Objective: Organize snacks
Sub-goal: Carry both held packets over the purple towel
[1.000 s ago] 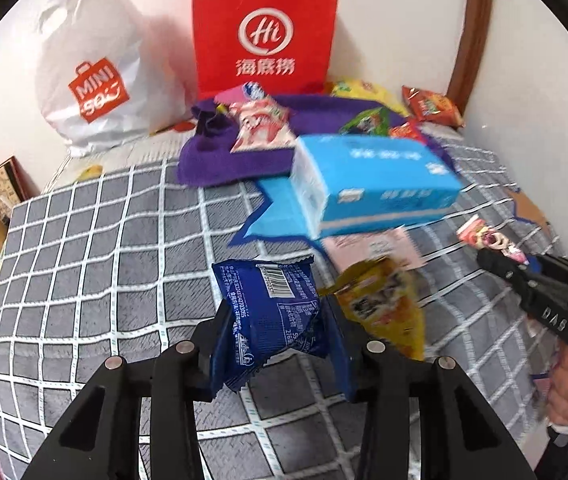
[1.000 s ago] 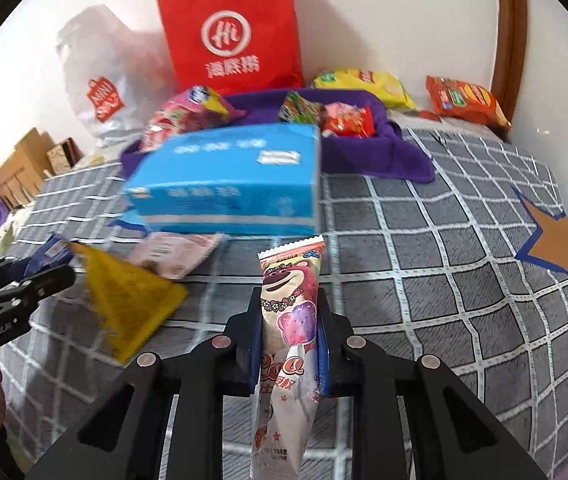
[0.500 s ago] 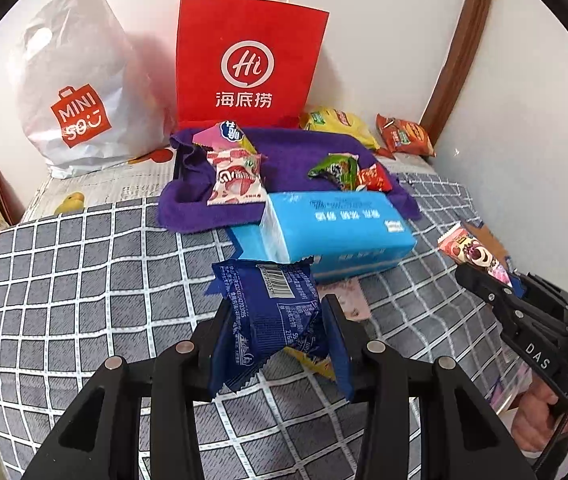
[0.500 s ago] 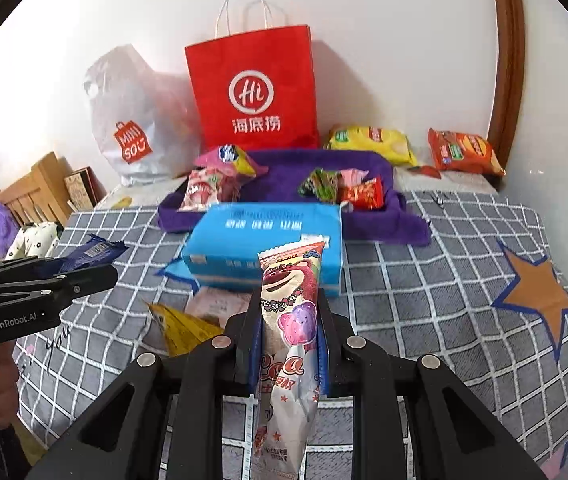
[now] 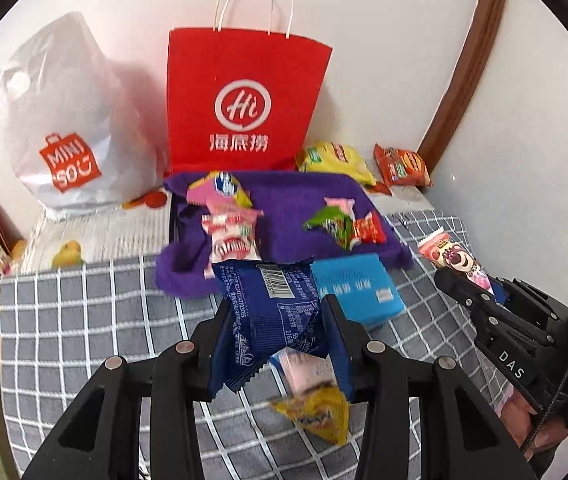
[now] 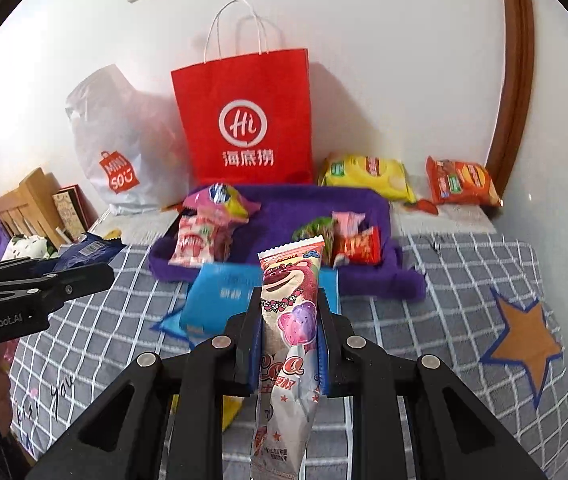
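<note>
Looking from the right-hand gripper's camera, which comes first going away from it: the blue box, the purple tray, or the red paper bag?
Going away from the right gripper:
1. Blue box: just ahead of the fingertips, slightly left, on the checked cover.
2. Purple tray: behind the box, with snacks in it.
3. Red paper bag: farthest, upright against the wall behind the tray.

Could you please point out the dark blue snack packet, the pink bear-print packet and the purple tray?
dark blue snack packet (image 5: pixel 272 312), left wrist view, packet's middle.
pink bear-print packet (image 6: pixel 289 300), right wrist view, printed front.
purple tray (image 6: pixel 379 208), right wrist view, right rim.
</note>
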`<state>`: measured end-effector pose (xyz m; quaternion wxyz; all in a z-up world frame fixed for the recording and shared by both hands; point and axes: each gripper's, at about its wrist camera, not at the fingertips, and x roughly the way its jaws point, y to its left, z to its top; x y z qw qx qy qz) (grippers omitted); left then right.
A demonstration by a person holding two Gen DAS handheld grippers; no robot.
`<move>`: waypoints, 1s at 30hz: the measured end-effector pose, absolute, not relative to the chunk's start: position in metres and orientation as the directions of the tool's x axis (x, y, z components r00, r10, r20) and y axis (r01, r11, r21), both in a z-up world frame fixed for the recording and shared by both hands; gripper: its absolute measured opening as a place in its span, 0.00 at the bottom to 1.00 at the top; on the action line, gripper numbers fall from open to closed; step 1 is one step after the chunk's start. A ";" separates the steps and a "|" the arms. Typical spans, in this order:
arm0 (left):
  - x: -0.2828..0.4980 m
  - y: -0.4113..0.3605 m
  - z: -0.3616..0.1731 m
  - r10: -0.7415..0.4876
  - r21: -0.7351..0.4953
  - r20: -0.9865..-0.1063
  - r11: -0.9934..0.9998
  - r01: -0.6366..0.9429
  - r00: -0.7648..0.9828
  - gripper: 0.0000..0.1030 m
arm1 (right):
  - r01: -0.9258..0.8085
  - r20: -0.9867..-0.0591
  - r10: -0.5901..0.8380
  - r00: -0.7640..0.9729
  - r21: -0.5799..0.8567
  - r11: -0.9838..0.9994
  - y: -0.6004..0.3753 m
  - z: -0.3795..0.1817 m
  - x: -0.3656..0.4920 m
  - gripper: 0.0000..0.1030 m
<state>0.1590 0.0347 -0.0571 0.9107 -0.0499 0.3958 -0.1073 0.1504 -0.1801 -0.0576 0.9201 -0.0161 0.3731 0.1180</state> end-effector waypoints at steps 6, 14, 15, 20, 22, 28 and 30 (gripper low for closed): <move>0.180 0.037 -0.039 -0.237 -0.181 -0.696 0.971 0.154 0.677 0.39 | -0.235 -0.688 0.208 0.695 0.056 0.970 -0.171 -0.038 0.182 0.21; 0.215 0.041 -0.023 -0.237 -0.196 -0.679 0.971 0.140 0.695 0.39 | -0.253 -0.677 0.236 0.698 0.075 0.964 -0.163 -0.022 0.219 0.21; 0.221 0.042 -0.022 -0.233 -0.195 -0.680 0.971 0.135 0.695 0.39 | -0.253 -0.676 0.234 0.699 0.072 0.965 -0.162 -0.022 0.223 0.21; 0.251 0.048 -0.014 -0.206 -0.179 -0.678 0.977 0.114 0.706 0.39 | -0.254 -0.666 0.219 0.714 0.045 0.966 -0.162 -0.015 0.252 0.21; 0.264 0.053 -0.013 -0.198 -0.182 -0.675 0.978 0.100 0.711 0.39 | -0.253 -0.662 0.216 0.717 0.041 0.966 -0.162 -0.014 0.264 0.21; 0.301 0.070 -0.026 -0.209 -0.227 -0.689 0.972 0.067 0.694 0.39 | -0.247 -0.677 0.244 0.695 0.094 0.965 -0.165 -0.024 0.308 0.21; 0.311 0.075 -0.036 -0.208 -0.233 -0.699 0.971 0.057 0.684 0.39 | -0.252 -0.688 0.258 0.678 0.112 0.961 -0.165 -0.035 0.321 0.21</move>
